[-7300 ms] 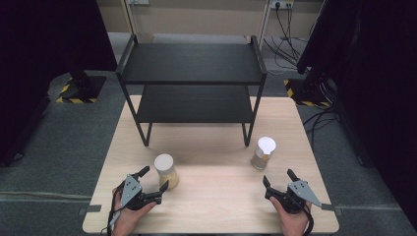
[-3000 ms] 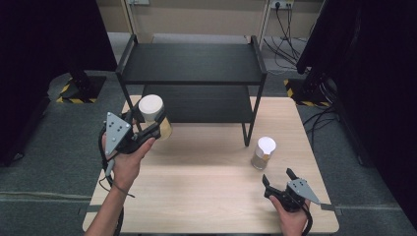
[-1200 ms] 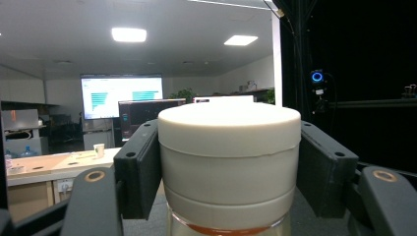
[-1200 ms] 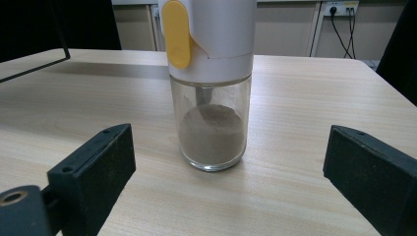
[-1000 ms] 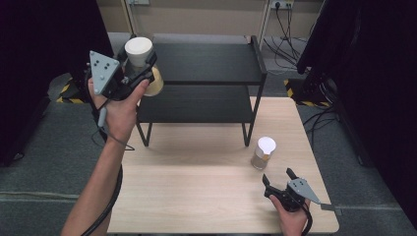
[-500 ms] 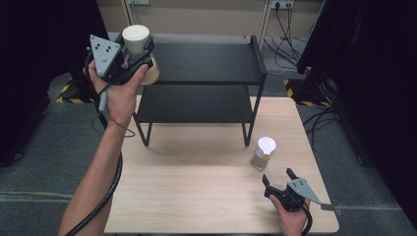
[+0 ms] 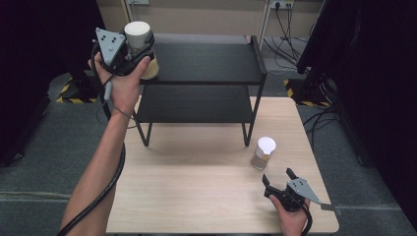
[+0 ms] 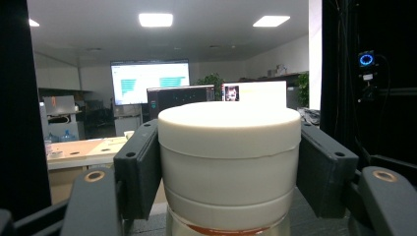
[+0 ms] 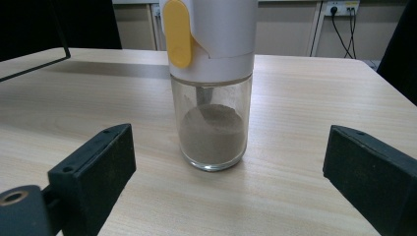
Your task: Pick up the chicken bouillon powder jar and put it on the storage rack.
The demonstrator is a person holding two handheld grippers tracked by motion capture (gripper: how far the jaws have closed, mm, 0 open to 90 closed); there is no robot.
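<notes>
My left gripper (image 7: 140, 46) is shut on a jar with a cream-white lid (image 7: 138, 33), held upright at the left end of the black shelf's top level (image 7: 206, 61). In the left gripper view the lid (image 8: 229, 152) sits clamped between both jaws. Whether the jar rests on the shelf I cannot tell. My right gripper (image 7: 279, 178) stands open on the table near the front right. Just beyond it is a glass spice jar (image 7: 263, 152) with a white cap. In the right gripper view this jar (image 9: 211, 83) holds brown powder, has a yellow tab, and stands ahead of the wide-apart jaws.
The black two-level shelf stands at the back of the wooden table (image 7: 196, 187), its lower level (image 7: 194, 103) bare. Dark curtains flank both sides. Cables (image 7: 290, 19) lie on the floor behind the shelf.
The left gripper picked the cream-lidded jar off the table's front left, raised it and carried it back to the shelf's top left corner. The right gripper and spice jar stayed still.
</notes>
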